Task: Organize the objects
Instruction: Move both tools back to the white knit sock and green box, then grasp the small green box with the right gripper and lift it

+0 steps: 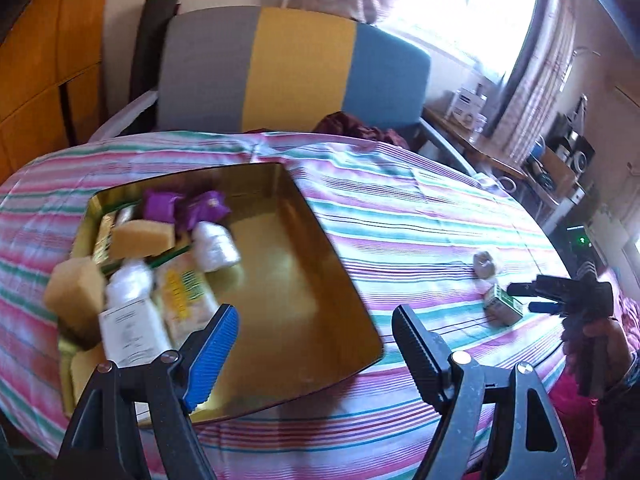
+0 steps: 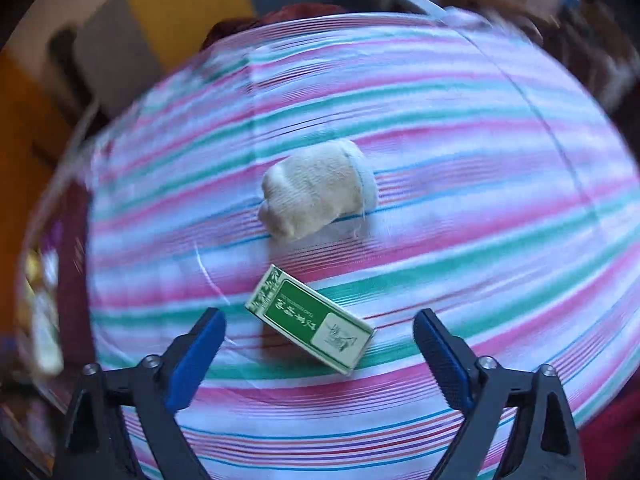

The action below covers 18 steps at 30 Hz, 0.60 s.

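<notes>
A gold tin tray (image 1: 304, 292) lies on the striped tablecloth (image 1: 420, 220) and holds yellow sponges (image 1: 142, 238), purple packets (image 1: 182, 204), white bottles (image 1: 214, 246) and a yellow packet (image 1: 186, 296) in its left half. My left gripper (image 1: 316, 326) is open and empty above the tray's near right part. A green and white box (image 2: 310, 320) and a cream rolled sock (image 2: 316, 188) lie on the cloth. My right gripper (image 2: 320, 334) is open, its fingers either side of the box; it also shows in the left wrist view (image 1: 528, 298) next to the box (image 1: 502, 304).
A chair with grey, yellow and blue back (image 1: 292, 68) stands behind the table with a dark red cloth (image 1: 356, 126) on it. A wooden side table (image 1: 480, 140) with clutter is at the right under a bright window. The tray's edge shows at the left (image 2: 40, 280).
</notes>
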Each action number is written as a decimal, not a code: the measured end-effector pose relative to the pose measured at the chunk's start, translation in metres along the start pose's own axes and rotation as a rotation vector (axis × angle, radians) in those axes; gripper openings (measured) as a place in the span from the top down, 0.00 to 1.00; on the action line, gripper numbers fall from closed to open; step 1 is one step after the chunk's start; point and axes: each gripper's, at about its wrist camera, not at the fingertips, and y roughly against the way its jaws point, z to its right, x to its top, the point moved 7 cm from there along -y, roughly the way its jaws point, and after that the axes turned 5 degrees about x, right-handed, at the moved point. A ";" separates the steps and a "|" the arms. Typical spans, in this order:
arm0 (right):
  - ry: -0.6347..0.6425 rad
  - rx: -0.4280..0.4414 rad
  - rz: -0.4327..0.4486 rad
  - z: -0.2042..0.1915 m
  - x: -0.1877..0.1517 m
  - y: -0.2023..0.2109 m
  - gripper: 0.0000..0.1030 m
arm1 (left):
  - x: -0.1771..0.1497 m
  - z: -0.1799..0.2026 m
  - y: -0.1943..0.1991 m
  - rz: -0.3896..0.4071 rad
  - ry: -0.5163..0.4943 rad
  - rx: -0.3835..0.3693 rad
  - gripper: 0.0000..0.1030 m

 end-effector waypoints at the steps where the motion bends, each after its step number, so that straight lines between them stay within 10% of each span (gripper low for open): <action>1: -0.052 0.021 0.008 0.003 -0.002 -0.001 0.02 | 0.001 0.004 -0.001 -0.001 -0.006 -0.004 0.22; 18: -0.031 -0.097 0.041 0.005 0.004 -0.011 0.23 | -0.003 0.089 -0.035 -0.109 -0.152 -0.146 0.23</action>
